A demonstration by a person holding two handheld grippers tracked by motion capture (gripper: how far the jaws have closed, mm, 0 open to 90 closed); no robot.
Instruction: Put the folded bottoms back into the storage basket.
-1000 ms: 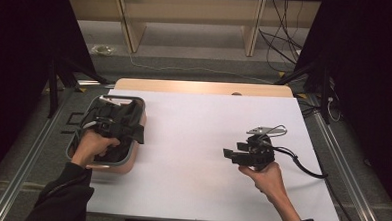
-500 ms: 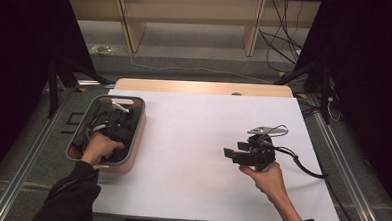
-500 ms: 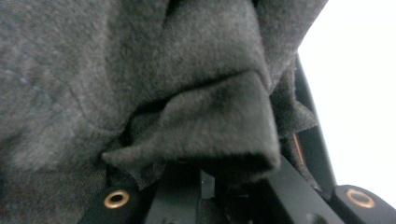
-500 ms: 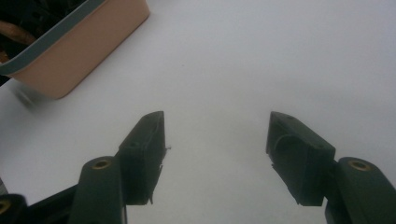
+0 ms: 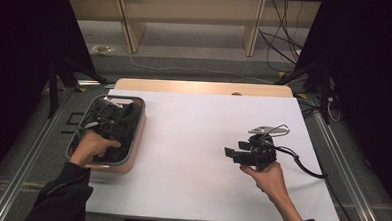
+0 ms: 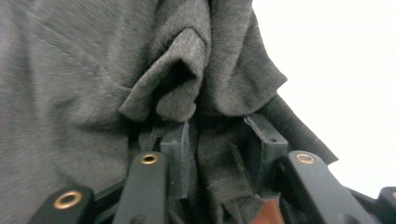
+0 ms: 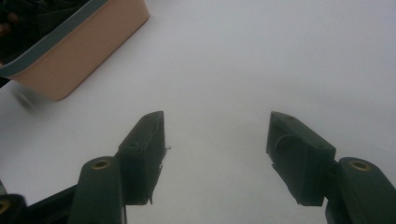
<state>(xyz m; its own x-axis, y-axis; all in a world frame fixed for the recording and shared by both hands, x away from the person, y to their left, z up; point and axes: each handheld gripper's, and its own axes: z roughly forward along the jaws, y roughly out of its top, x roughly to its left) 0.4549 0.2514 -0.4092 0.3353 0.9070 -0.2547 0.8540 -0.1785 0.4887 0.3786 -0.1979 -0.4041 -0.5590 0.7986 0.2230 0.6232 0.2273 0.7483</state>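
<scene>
The left gripper (image 5: 114,123) is down inside the basket (image 5: 139,125) at the left side of the counter (image 5: 192,140), pushed into the dark grey cloth (image 6: 93,79). Its jaws have just been opened. A fold of the cloth is seen between them, but it is not squeezed any more, so the cloth looks let go and is left lying in the basket. The right gripper (image 7: 215,154) is held open over the bare white counter, well apart from the basket, with nothing in it.
</scene>
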